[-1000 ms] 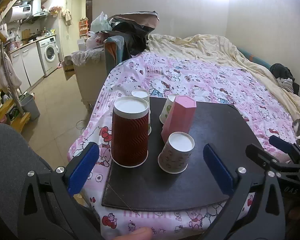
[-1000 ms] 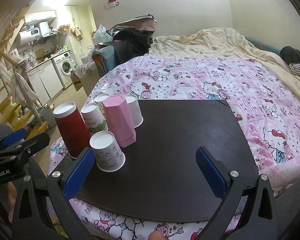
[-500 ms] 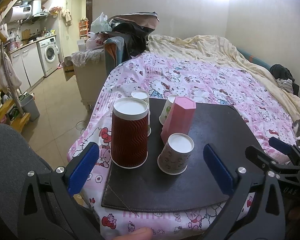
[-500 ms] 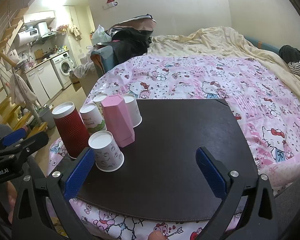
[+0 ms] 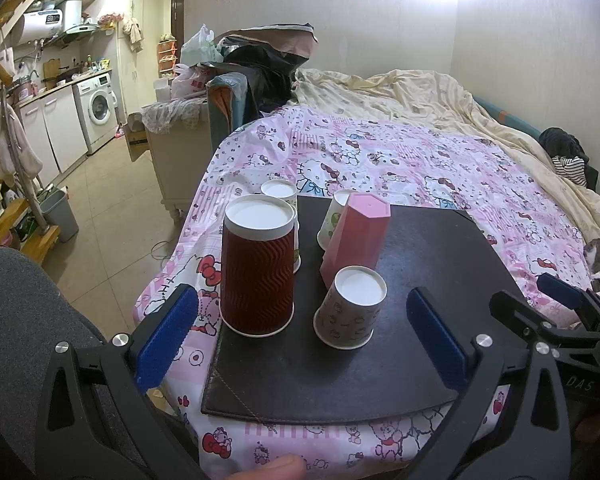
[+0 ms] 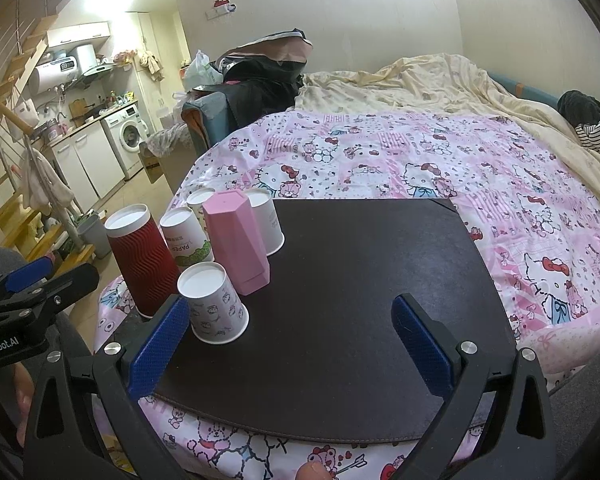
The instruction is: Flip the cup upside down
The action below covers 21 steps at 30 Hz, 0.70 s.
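Scarcely anything differs from the frames of a second ago: both grippers hover as before at the near edge of the dark mat (image 5: 420,368), jaws spread wide and empty. Left gripper (image 5: 300,336) frames the red ribbed cup (image 5: 258,276) and the small patterned cup (image 5: 350,308), both standing inverted at the mat's left side, with the pink faceted cup (image 5: 358,240) just behind. Mat lies on a pink cartoon-print bedspread (image 5: 420,160); a washing machine (image 5: 98,110) stands across the room. Right gripper (image 6: 290,340) faces the mat's bare middle; only its view shows the "PAPER" cup (image 6: 186,240) clearly, inverted, between the red and pink cups.
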Each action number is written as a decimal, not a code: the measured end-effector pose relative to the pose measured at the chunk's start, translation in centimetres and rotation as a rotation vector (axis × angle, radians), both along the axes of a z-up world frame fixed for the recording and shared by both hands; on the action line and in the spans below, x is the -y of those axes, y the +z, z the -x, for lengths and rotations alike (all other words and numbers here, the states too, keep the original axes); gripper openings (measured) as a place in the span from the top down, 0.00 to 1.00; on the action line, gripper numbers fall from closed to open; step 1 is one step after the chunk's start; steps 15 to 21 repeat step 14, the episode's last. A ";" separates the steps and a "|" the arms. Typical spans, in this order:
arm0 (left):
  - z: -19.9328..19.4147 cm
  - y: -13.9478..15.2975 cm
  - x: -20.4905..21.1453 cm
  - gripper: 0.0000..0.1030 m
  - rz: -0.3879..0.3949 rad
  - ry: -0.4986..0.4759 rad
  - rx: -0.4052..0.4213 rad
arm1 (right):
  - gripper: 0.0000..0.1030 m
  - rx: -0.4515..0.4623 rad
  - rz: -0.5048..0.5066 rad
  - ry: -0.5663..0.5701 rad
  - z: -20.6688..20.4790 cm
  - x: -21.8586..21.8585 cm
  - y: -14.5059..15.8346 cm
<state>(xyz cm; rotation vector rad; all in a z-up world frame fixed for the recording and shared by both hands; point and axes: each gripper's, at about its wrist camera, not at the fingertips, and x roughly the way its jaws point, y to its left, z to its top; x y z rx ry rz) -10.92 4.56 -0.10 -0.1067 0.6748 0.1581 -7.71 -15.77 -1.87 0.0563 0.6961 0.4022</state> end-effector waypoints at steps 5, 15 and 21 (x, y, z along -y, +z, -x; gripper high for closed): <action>0.0 0.1 0.0 0.00 0.000 0.000 0.000 | 0.00 0.000 0.000 0.000 0.0 0.0 0.0; 0.0 0.1 0.1 0.00 0.008 -0.002 -0.002 | 0.00 0.000 0.001 0.002 0.0 0.0 0.1; 0.0 0.1 0.1 0.00 0.008 -0.002 -0.002 | 0.00 0.000 0.001 0.002 0.0 0.0 0.1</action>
